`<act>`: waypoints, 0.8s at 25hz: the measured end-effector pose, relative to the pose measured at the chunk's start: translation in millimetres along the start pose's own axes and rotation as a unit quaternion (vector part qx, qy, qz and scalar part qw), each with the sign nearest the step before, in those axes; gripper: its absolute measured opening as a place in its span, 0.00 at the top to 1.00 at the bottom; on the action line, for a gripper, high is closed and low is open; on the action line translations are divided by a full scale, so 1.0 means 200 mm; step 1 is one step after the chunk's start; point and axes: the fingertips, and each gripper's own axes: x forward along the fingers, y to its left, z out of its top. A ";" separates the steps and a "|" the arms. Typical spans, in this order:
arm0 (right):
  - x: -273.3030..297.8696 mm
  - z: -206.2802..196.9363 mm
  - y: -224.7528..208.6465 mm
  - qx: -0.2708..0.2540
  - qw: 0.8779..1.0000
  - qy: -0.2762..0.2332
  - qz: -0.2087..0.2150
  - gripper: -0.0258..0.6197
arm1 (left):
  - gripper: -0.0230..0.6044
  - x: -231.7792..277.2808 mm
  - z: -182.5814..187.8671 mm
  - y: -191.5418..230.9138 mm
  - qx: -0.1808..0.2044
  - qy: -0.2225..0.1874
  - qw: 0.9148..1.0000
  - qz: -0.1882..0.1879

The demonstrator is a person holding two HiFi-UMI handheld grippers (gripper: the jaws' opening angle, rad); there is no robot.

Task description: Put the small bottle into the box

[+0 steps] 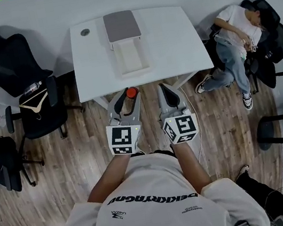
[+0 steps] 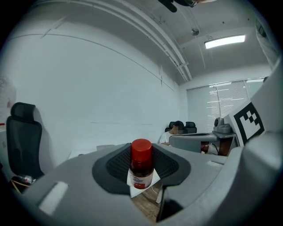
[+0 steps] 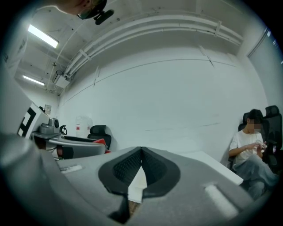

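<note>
Jaws on the left gripper [image 1: 125, 101] [image 2: 141, 170] are clamped on the small bottle [image 1: 131, 93] [image 2: 141, 161], which stands cap-up between them, red top poking out above the pads. Right gripper [image 1: 166, 90] [image 3: 140, 164] is just beside it, pinched closed with nothing in it. Both hang over the wood floor [image 1: 82, 147], right at the near edge of the white table [image 1: 172, 39]. The box [image 1: 131, 58] sits further out on that table, lid flipped open, apart from the bottle.

An office: black swivel chairs [image 1: 19, 66], white table [image 1: 182, 37], window blinds [image 2: 230, 101], ceiling strip light [image 2: 224, 41].
</note>
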 end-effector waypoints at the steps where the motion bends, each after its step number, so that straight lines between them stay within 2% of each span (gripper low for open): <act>1: 0.01 -0.01 0.00 0.000 1.000 0.001 0.001 0.96 | 0.73 0.01 0.00 0.01 -0.001 0.000 1.000 0.000; 12: 0.09 0.00 -0.02 -0.004 1.000 0.002 0.000 0.96 | 0.73 0.06 -0.04 0.07 0.005 0.007 1.000 0.011; 20: 0.17 -0.03 -0.11 0.008 1.000 0.002 0.015 0.96 | 0.73 0.16 -0.08 0.07 0.013 0.023 0.999 0.023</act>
